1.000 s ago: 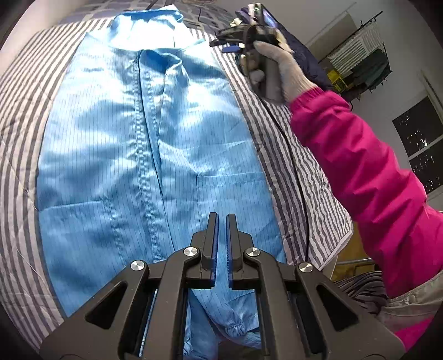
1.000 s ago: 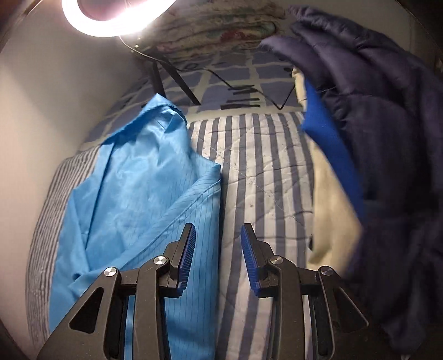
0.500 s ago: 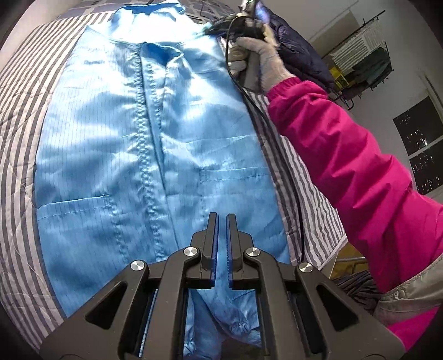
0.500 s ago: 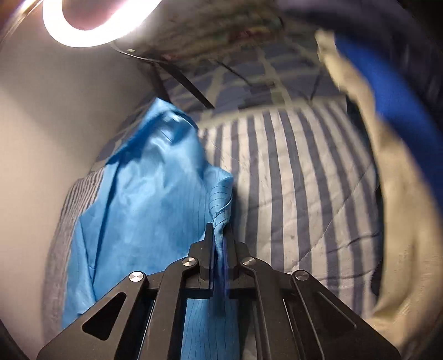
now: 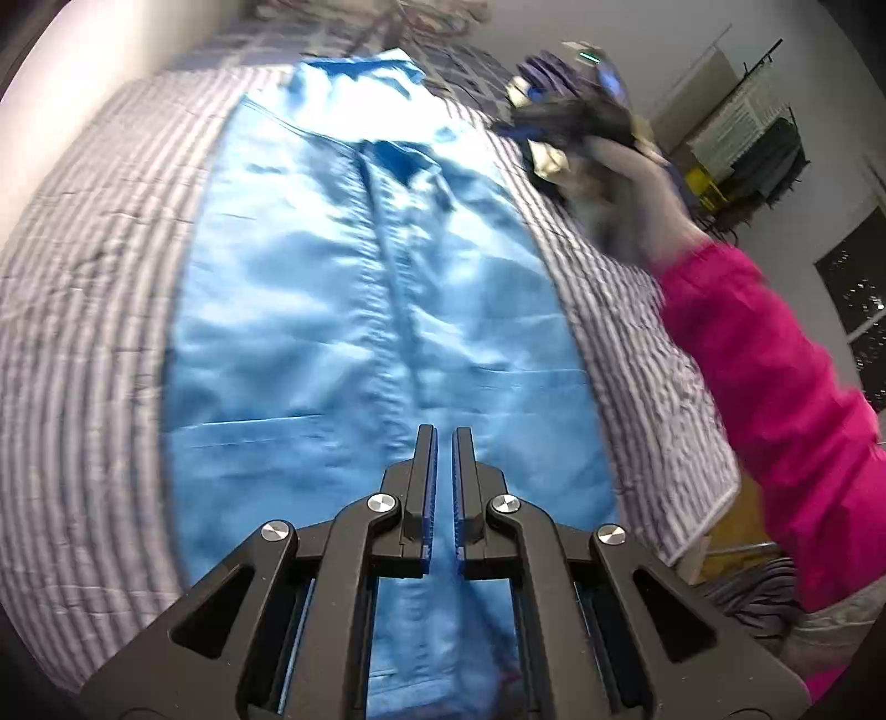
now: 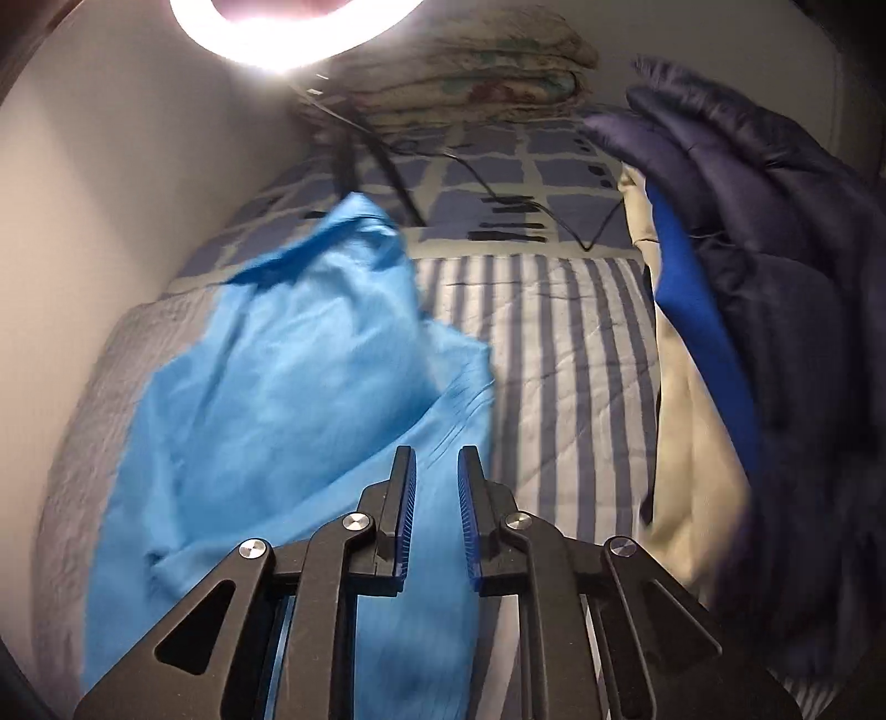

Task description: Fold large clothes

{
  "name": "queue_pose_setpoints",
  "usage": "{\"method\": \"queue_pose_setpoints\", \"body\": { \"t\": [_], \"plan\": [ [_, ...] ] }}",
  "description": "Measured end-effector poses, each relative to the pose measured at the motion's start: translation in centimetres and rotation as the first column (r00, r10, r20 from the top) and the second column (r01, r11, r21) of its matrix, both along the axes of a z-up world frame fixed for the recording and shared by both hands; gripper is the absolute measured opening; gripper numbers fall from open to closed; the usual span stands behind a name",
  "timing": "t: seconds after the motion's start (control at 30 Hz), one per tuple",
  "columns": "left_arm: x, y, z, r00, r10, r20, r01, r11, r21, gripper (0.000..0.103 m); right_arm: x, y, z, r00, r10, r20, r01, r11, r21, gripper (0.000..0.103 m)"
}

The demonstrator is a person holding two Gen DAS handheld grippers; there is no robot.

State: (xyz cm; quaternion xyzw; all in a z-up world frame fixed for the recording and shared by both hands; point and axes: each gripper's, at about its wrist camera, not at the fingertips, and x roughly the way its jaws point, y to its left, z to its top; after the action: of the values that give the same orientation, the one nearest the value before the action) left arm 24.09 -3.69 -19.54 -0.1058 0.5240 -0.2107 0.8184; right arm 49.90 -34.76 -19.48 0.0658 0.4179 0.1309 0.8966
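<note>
Nearest in the left wrist view, the left gripper (image 5: 444, 437) hangs over the lower part of a light blue garment (image 5: 354, 310), its two fingers drawn almost together with only a thin slit between the blue pads and no cloth caught in it. The garment lies flat and lengthwise on a grey-and-white striped bedspread (image 5: 94, 354), its front seam running straight away from the gripper toward the collar at the far end. To the right a pink sleeve (image 5: 775, 376) reaches across the bedspread's edge, and beyond it a gloved hand holds the right gripper (image 5: 554, 119), blurred, above the bedspread just beside the garment's upper right edge. In the right wrist view, the right gripper (image 6: 436, 471) has its fingers a little apart with a clear gap, holding nothing; the garment (image 6: 288, 399) lies below and to the left of it, its upper corner rumpled and its edge just under the fingertips. To the right the striped bedspread (image 6: 559, 354) is bare, and along its right side sits a pile with a beige cloth (image 6: 686, 443), a bright blue piece and a dark navy padded jacket (image 6: 786, 249). Farther off lie a blue checked sheet (image 6: 498, 177) crossed by black cables, a folded floral quilt (image 6: 470, 66) and, at the top, a glowing ring light (image 6: 288, 33).
</note>
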Motion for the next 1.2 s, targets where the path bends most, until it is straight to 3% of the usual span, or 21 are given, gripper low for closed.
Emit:
{"method": "queue_pose_setpoints", "body": {
  "t": [0.13, 0.23, 0.37, 0.43, 0.47, 0.57, 0.63, 0.7, 0.77, 0.97, 1.07, 1.2],
  "plan": [
    [-1.0, 3.0, 0.2, 0.998, 0.054, 0.020, -0.054, 0.999, 0.006, 0.001, -6.3, 0.7, -0.8, 0.990, 0.119, -0.081, -0.111, 0.989, 0.095, 0.014],
    [-1.9, 4.7, -0.1, 0.996, 0.083, 0.029, -0.083, 0.996, 0.020, 0.001, -10.9, 3.3, -2.9, 0.975, 0.183, -0.124, -0.176, 0.982, 0.066, 0.014],
    [-2.7, 6.5, -0.6, 0.994, 0.112, 0.015, -0.112, 0.993, 0.021, 0.001, -13.1, 7.3, -5.7, 0.961, 0.217, -0.174, -0.212, 0.976, 0.047, 0.014],
    [-3.1, 7.2, -0.5, 0.992, 0.127, 0.014, -0.127, 0.992, 0.013, 0.001, -14.4, 9.7, -6.2, 0.955, 0.248, -0.161, -0.253, 0.967, -0.009, 0.016],
    [-3.4, 7.7, -0.3, 0.991, 0.135, 0.020, -0.135, 0.991, 0.011, 0.007, -15.2, 10.3, -5.9, 0.949, 0.270, -0.160, -0.278, 0.960, -0.027, 0.016],
    [-4.6, 9.3, -0.2, 0.983, 0.179, 0.029, -0.179, 0.984, -0.011, 0.056, -17.3, 9.3, -4.0, 0.937, 0.305, -0.171, -0.307, 0.952, 0.016, 0.016],
    [-5.3, 10.7, -0.7, 0.977, 0.212, 0.004, -0.211, 0.976, -0.045, 0.057, -20.2, 7.1, -2.2, 0.950, 0.270, -0.153, -0.270, 0.963, 0.021, 0.027],
    [-6.2, 11.7, -1.4, 0.974, 0.225, -0.025, -0.226, 0.972, -0.062, 0.057, -23.6, 4.6, -1.0, 0.961, 0.236, -0.145, -0.231, 0.972, 0.053, 0.052],
    [-7.1, 12.2, -2.3, 0.972, 0.231, -0.045, -0.234, 0.970, -0.067, 0.057, -27.9, 1.9, -0.4, 0.969, 0.203, -0.138, -0.192, 0.977, 0.094, 0.054],
    [-9.6, 12.8, -6.8, 0.951, 0.253, -0.177, -0.275, 0.955, -0.115, 0.057, -35.9, -1.0, -4.5, 0.951, 0.167, -0.260, -0.125, 0.977, 0.171, 0.054],
    [-10.6, 12.2, -8.0, 0.945, 0.259, -0.198, -0.288, 0.948, -0.135, 0.057, -37.4, -0.8, -6.4, 0.934, 0.197, -0.300, -0.121, 0.960, 0.254, 0.054],
    [-11.0, 10.6, -8.4, 0.959, 0.226, -0.173, -0.246, 0.964, -0.105, 0.046, -37.9, 0.3, -7.9, 0.916, 0.234, -0.324, -0.144, 0.950, 0.278, 0.054]
  ]
}}
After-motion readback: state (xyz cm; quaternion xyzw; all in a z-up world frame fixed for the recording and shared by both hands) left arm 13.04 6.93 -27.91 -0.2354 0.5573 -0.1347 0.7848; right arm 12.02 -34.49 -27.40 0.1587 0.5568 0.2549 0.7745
